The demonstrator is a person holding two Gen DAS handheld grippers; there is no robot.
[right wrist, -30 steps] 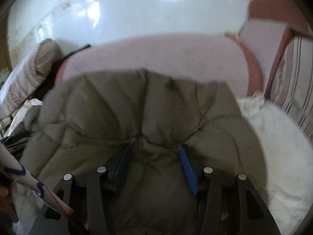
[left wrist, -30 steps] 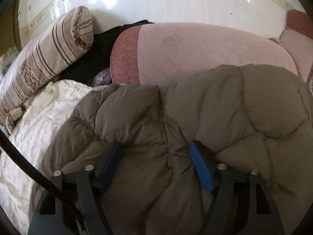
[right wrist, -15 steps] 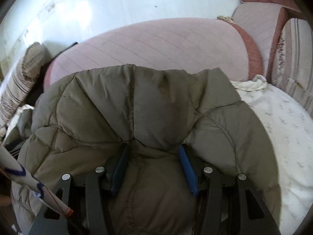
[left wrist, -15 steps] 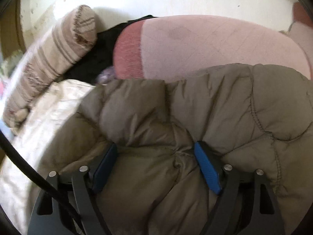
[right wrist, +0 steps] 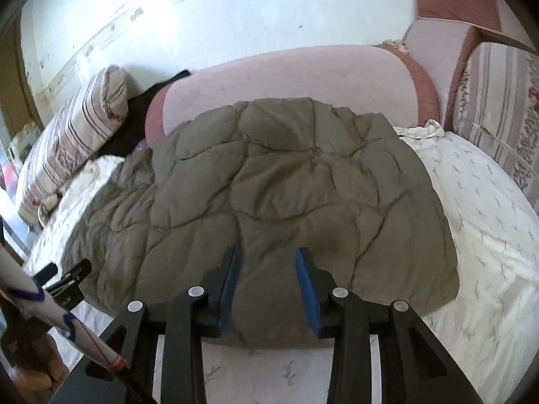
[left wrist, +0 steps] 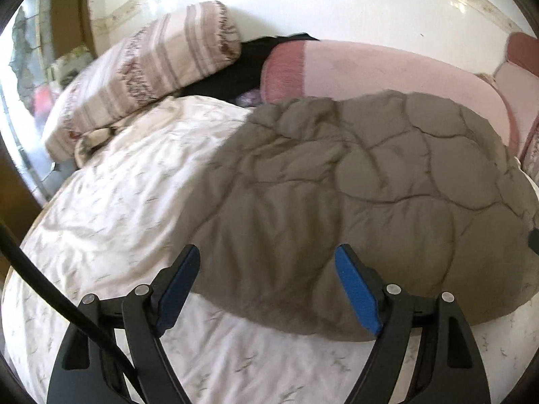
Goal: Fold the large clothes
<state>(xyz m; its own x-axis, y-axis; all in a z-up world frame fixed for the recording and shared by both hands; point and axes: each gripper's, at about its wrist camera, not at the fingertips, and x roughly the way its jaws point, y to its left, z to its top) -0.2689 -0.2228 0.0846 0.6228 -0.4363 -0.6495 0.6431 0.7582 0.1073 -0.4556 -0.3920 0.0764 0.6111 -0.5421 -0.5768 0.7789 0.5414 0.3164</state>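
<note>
**Now both hand-held grippers hang clear of the folded jacket**

Nearest the left wrist camera, the left hand-held gripper point(left wrist: 266, 277) stands with its blue pads point(left wrist: 357, 294) spread wide. Its jaws have just been opening, and nothing is pressed between them: the near edge of the jacket point(left wrist: 370, 185) only shows through the gap, lying flat on the bed point(left wrist: 111, 208) below. A black cable point(left wrist: 43, 286) crosses the lower left corner of that view.

Nearest the right wrist camera, the right hand-held gripper point(right wrist: 267, 277) has its pads point(right wrist: 308, 288) closer together, yet a clear gap remains. Its jaws have just been closing, but they pinch nothing; the jacket point(right wrist: 286, 185) is seen between the fingers and is not gripped. At the lower left of this view a white patterned sleeve point(right wrist: 30, 293) appears, with part of the other hand-held gripper just beside it.

Beyond the fingers, the grey-brown quilted jacket lies folded into a rough rectangle on the white printed bedsheet, its near hem close to the grippers and its far edge touching a pink bolster point(right wrist: 286, 77). Left of the bolster sits a dark garment point(left wrist: 235, 70), and left of that a striped pillow point(left wrist: 151, 67) leans against the wall. Right of the bolster, in the right wrist view, stand pink cushions point(right wrist: 448, 27) and another striped pillow point(right wrist: 498, 107). Behind everything runs a glossy white wall point(right wrist: 202, 17).
</note>
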